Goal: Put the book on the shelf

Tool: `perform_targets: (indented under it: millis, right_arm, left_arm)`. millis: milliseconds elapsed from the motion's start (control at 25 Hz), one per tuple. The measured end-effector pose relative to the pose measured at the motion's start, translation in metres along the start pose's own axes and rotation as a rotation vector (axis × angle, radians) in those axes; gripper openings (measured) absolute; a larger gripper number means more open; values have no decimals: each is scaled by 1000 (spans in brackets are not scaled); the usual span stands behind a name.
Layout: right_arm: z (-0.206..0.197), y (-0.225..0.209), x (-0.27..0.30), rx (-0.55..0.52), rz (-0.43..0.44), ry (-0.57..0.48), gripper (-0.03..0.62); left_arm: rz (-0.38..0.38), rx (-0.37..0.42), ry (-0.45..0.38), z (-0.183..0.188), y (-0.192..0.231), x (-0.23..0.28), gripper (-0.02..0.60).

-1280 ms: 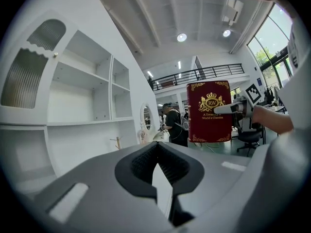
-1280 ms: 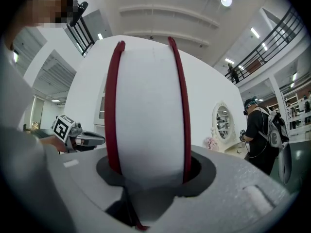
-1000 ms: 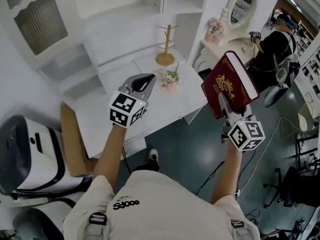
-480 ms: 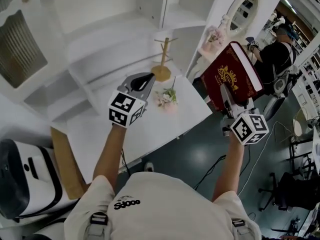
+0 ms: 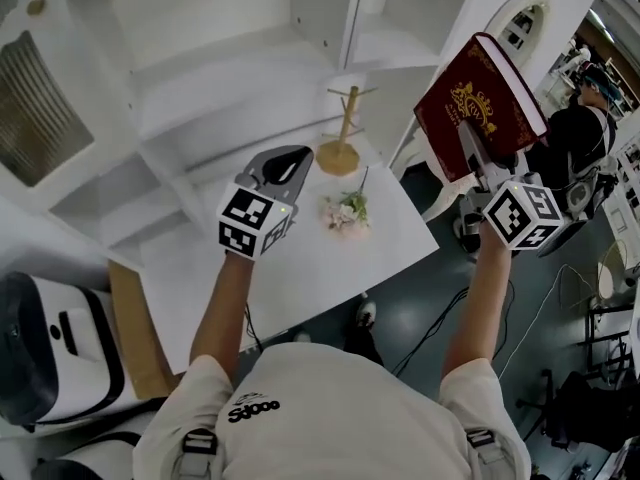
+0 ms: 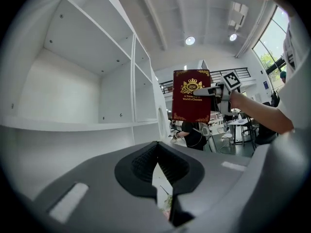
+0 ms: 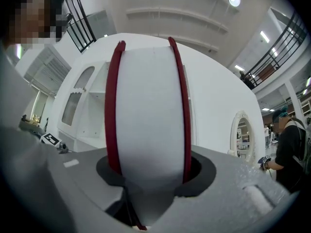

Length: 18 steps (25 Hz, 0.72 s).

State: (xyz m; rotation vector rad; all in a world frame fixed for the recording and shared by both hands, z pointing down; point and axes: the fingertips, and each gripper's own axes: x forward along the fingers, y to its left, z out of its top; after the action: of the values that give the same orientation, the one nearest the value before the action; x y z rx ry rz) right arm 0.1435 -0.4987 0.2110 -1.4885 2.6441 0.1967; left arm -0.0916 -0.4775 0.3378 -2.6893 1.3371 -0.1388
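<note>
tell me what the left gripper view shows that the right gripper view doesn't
Only the left gripper view: the book's red front cover with its gold crest, held up by the right gripper; the empty compartments of the shelf; and the left gripper's fingers closed on nothing.
Only the right gripper view: the white page edge between the covers, clamped in the right gripper's fingers, and an oval mirror.
Both: the book and the white shelf.

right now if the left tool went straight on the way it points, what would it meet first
Most likely the white shelf unit, around its upright divider, though depth is hard to judge. The book sits right of that line, and the flowers lie below it.
</note>
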Motion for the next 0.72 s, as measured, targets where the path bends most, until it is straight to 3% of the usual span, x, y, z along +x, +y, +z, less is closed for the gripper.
perform_targets:
  millis: [320, 720]
  right_arm:
    - [21, -25, 90, 31, 155, -79, 209]
    - [42, -41, 204, 18, 342, -43, 212]
  left_arm:
    - [150, 3, 21, 7, 35, 13, 15]
    - [309, 16, 74, 10, 54, 30, 15]
